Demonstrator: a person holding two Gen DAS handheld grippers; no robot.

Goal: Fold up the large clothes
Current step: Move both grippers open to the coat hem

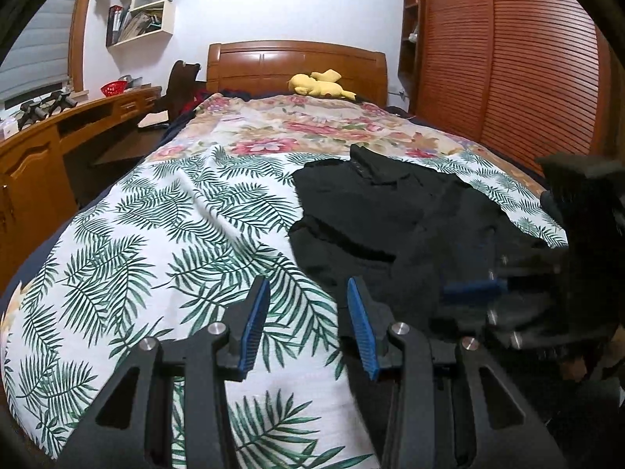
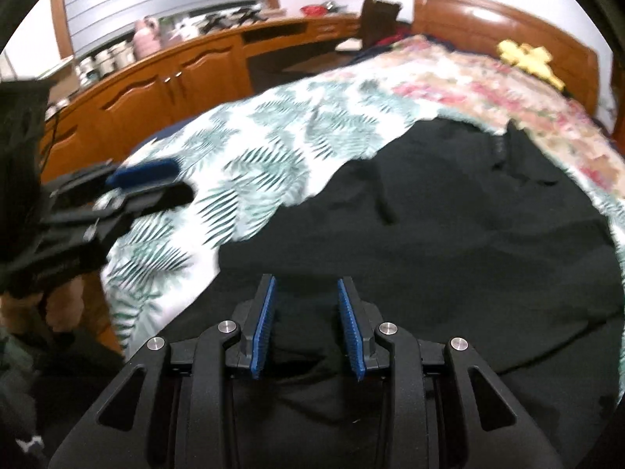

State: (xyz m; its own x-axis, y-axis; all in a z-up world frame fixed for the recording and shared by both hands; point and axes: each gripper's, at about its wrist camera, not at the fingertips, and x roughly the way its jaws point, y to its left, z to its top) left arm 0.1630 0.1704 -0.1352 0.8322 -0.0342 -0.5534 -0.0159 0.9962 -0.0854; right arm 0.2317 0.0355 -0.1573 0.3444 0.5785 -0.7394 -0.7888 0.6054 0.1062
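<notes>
A black garment lies spread, rumpled and not yet folded, on the bed, over the palm-leaf sheet, on the side nearer the slatted wardrobe. Its collar end points toward the headboard, so its long axis runs roughly head to foot along the bed.

From the left tongs the cloth lies ahead and to the right; their tips hang over bare leaf-print sheet just beside the garment's near left edge. The right tongs sit directly above the lower part of the garment, dark cloth filling the space in front of them, so the right hand is the nearer one for a first pinch at the hem. I'd judge the left has to shift rightward to reach its own edge.

Both pairs of tongs are released: the blue pads stand well apart with nothing between them. Whether the right tips actually brush the fabric I cannot tell. Each pair of tongs shows blurred at the edge of the other's view.
</notes>
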